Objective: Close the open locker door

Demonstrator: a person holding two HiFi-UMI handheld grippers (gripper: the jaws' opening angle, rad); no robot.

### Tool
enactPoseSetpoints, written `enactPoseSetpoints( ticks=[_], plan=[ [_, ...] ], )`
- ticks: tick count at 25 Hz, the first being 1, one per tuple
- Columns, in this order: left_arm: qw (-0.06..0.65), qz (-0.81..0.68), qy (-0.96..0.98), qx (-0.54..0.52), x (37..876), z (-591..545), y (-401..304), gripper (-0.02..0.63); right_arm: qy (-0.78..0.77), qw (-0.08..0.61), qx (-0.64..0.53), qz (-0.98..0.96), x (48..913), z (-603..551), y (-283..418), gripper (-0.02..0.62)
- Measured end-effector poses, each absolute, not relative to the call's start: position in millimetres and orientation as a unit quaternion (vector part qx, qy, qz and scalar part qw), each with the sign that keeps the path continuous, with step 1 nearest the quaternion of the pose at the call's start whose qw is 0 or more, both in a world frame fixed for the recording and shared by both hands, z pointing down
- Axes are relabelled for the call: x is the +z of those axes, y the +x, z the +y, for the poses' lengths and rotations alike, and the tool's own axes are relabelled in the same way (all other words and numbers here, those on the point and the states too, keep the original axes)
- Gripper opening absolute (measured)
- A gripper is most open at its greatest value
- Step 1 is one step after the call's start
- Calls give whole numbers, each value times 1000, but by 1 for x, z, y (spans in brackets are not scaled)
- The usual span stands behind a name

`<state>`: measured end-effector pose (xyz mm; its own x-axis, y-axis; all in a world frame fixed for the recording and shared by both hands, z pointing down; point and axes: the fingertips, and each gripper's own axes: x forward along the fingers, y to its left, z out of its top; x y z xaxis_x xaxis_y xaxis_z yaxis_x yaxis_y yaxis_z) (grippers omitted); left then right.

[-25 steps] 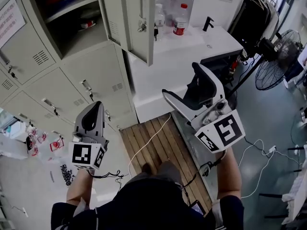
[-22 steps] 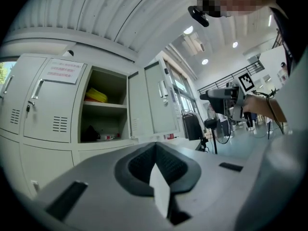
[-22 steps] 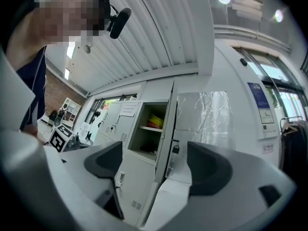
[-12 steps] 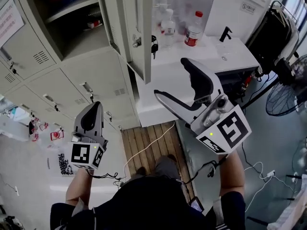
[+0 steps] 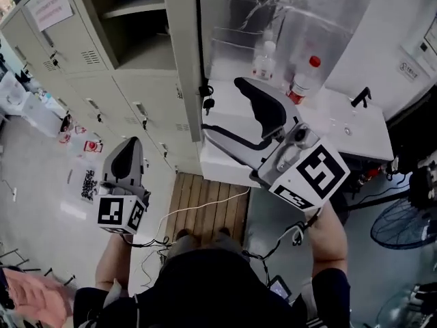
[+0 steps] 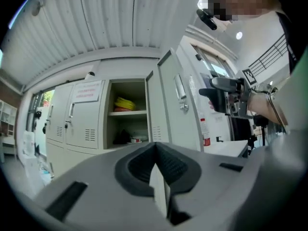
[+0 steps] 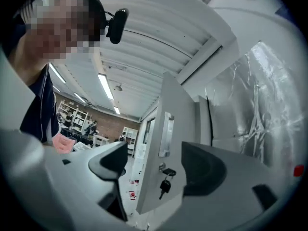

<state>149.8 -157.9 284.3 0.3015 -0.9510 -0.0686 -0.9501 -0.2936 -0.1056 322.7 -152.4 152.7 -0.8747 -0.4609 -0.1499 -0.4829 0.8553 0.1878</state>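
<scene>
The grey locker bank has one open compartment (image 5: 133,36) with a shelf inside. Its door (image 5: 183,60) stands out edge-on toward me, keys (image 5: 207,104) hanging from its lock. My right gripper (image 5: 222,108) is open just right of the door's free edge. Its jaws have just been closing, and nothing is pinched between them. In the right gripper view the door (image 7: 168,153), its handle (image 7: 166,134) and key (image 7: 165,184) show ahead through the gap of the right gripper (image 7: 156,170). My left gripper (image 5: 126,161) is shut and empty, low before the closed lockers; its fingers (image 6: 144,170) meet.
A white counter (image 5: 341,132) right of the door carries two bottles (image 5: 305,77) and a black tap (image 5: 360,96). Foil covers the wall behind it. Wooden slats (image 5: 205,210) and a cable lie on the floor at my feet. A fan (image 5: 403,227) stands at the right.
Both grippers have moved up toward the lockers. The right one has swung left, close to the door's free edge, with its jaws a little narrower. The left stays shut.
</scene>
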Motion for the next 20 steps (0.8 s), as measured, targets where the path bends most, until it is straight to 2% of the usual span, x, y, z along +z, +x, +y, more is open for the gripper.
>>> enactPoseSetpoints(
  ticks=[8,20],
  plan=[
    [69,652,-755,-15,259,-140,133,3,-155,50,95,982,139,-175,297,327],
    [68,670,-739,-22,252,-122,104,3,-113,27,87,989,147,-189,268,257]
  ],
)
